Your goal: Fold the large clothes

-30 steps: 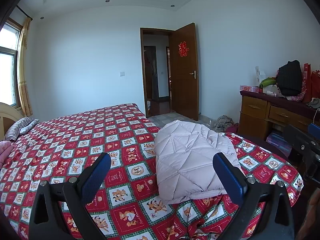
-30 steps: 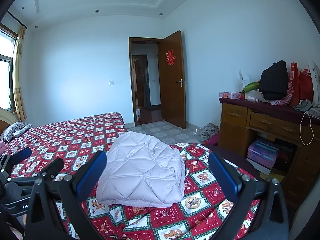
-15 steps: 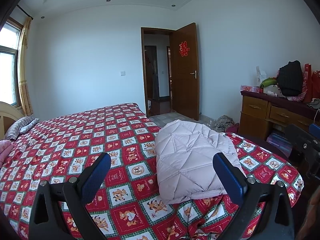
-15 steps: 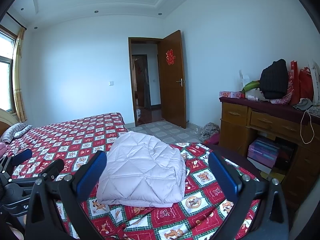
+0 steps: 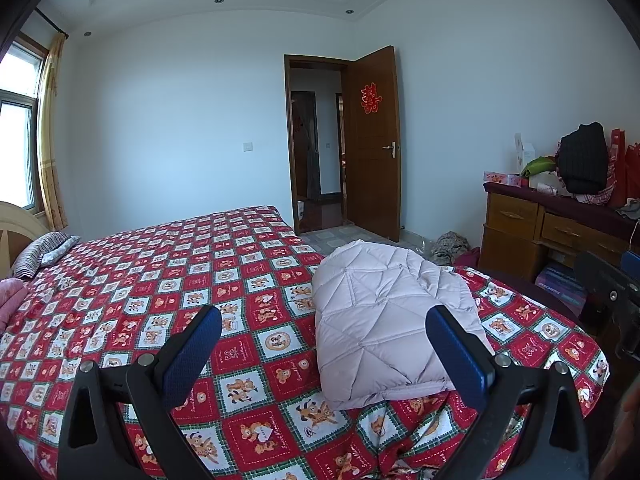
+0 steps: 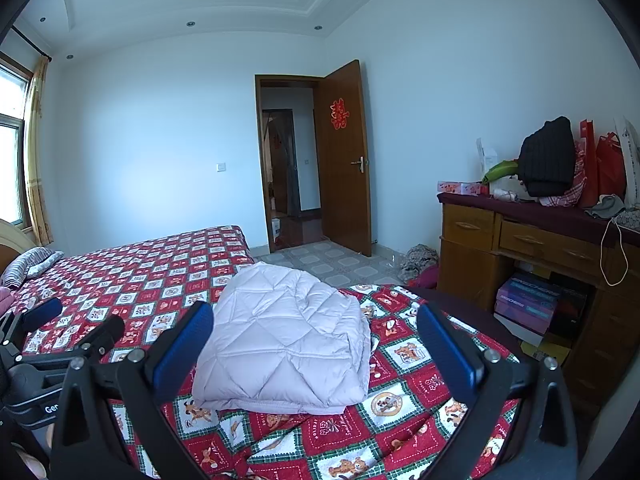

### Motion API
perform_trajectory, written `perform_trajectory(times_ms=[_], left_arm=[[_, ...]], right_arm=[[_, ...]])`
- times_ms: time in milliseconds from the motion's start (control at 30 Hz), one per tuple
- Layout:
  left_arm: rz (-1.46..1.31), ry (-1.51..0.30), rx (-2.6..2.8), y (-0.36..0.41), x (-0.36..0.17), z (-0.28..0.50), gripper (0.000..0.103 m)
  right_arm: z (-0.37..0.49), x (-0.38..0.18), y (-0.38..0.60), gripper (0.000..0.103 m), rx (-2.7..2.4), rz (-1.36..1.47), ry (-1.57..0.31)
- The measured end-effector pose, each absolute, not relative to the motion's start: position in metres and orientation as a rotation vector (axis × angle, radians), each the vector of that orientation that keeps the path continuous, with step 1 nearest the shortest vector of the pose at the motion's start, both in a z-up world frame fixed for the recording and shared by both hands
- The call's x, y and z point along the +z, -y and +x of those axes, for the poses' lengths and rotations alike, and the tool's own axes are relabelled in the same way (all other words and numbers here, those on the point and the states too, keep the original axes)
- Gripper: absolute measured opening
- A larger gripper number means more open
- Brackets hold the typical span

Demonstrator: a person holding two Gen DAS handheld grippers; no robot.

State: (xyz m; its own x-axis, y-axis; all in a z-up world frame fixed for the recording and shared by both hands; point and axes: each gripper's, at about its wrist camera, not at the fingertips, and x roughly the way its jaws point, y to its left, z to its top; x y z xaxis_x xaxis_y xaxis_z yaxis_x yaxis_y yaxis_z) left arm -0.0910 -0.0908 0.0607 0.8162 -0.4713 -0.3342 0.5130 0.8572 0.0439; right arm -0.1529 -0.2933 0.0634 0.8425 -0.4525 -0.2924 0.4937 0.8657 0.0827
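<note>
A pale lilac quilted jacket (image 5: 384, 316) (image 6: 288, 336) lies folded in a neat rectangle on the near corner of the bed (image 5: 160, 280) (image 6: 404, 424), which has a red checked cartoon cover. My left gripper (image 5: 322, 336) is open above the bed, its right finger in front of the jacket's near edge, holding nothing. The right gripper (image 6: 314, 332) is open too, held back from the jacket with the bundle showing between its blue fingers. In the right wrist view the left gripper (image 6: 48, 344) shows at the far left.
A wooden dresser (image 6: 532, 252) (image 5: 552, 236) piled with bags and clothes stands to the right of the bed. Boxes (image 6: 528, 300) sit under it. A heap of cloth (image 6: 420, 260) lies on the tiled floor by the open door (image 6: 344, 160). Pillows (image 5: 40, 252) lie at the bed's far left.
Both grippers have stayed open and almost still. The views shift only slightly and the folded jacket has not moved.
</note>
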Motion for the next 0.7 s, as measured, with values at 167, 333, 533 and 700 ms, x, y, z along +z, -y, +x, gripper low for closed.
perform_trajectory(times_ms=[167,333,533,700], left_arm=[[0.139,-0.297,-0.497,0.091,0.061,-0.09,0.102],[0.168,-0.258,-0.464,0.094,0.061,-0.086,0.102],[0.134,-0.315,-0.508,0.093,0.059,-0.076,0.102],[0.129,-0.349,-0.543,0.095,0.055,-0.069,0.102]], right_arm=[[-0.153,0.062,0.293,0.103,-0.503,0.159,-0.274],[-0.152,0.06,0.296,0.103,-0.507,0.162,-0.282],[-0.149,0.056,0.3,0.103,-0.507,0.173,-0.297],[-0.147,0.054,0.301,0.103,-0.506,0.176,-0.309]])
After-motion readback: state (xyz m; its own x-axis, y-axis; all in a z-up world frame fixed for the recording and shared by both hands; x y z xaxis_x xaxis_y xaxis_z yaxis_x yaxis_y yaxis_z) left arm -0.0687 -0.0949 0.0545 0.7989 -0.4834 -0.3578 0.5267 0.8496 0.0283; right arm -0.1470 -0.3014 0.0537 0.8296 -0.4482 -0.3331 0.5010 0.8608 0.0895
